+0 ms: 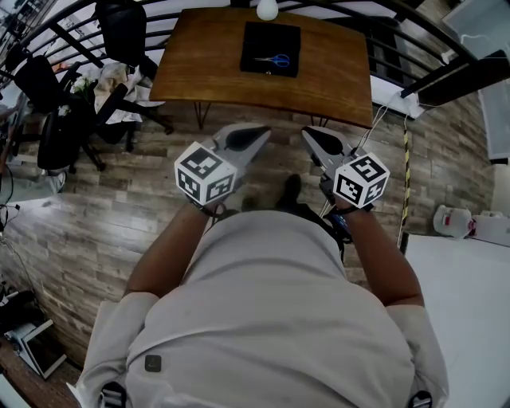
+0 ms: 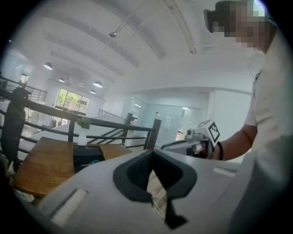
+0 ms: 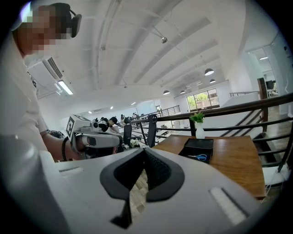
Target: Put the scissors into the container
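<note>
Blue-handled scissors [image 1: 276, 60] lie on the black container [image 1: 259, 38] near the far edge of a wooden table [image 1: 199, 64]. I stand back from the table on the plank floor, with both grippers held in front of the person's chest. My left gripper [image 1: 259, 135] and right gripper [image 1: 309, 134] point toward the table with their jaws together and nothing between them. In the left gripper view the shut tips [image 2: 152, 153] frame the floor, and the container [image 2: 86, 155] shows at the left. The right gripper view shows its shut tips [image 3: 144, 151], the container [image 3: 198, 147] and the scissors [image 3: 199, 157].
A white vase [image 1: 267, 9] stands at the table's far edge against a dark railing [image 1: 414, 48]. Black office chairs [image 1: 48, 103] and clutter sit to the left. A white surface [image 1: 466, 319] lies at the lower right. Plank floor [image 1: 119, 207] separates me from the table.
</note>
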Tool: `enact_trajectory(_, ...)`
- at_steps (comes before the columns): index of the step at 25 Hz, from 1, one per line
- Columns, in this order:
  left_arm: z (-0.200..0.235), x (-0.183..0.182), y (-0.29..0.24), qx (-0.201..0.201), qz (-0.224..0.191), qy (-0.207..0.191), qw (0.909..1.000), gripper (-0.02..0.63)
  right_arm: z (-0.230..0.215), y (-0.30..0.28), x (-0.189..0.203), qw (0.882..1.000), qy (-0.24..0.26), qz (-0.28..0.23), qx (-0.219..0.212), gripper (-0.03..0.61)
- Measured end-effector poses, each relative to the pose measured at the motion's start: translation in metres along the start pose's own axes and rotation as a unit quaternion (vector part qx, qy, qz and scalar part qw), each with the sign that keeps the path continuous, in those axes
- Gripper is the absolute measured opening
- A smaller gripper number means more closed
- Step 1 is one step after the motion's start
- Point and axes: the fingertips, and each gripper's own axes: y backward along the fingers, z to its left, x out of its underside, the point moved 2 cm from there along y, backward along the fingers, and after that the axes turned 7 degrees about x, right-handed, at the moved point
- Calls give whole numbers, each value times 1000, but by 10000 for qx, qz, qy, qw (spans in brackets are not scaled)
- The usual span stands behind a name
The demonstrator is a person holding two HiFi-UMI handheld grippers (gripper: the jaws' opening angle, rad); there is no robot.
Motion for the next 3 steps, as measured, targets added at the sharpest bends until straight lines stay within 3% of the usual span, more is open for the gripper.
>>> enact_trajectory(3, 3, -2, -1, 9, 0, 17, 10000, 3, -1, -3, -2, 10000, -24, 2, 5, 6)
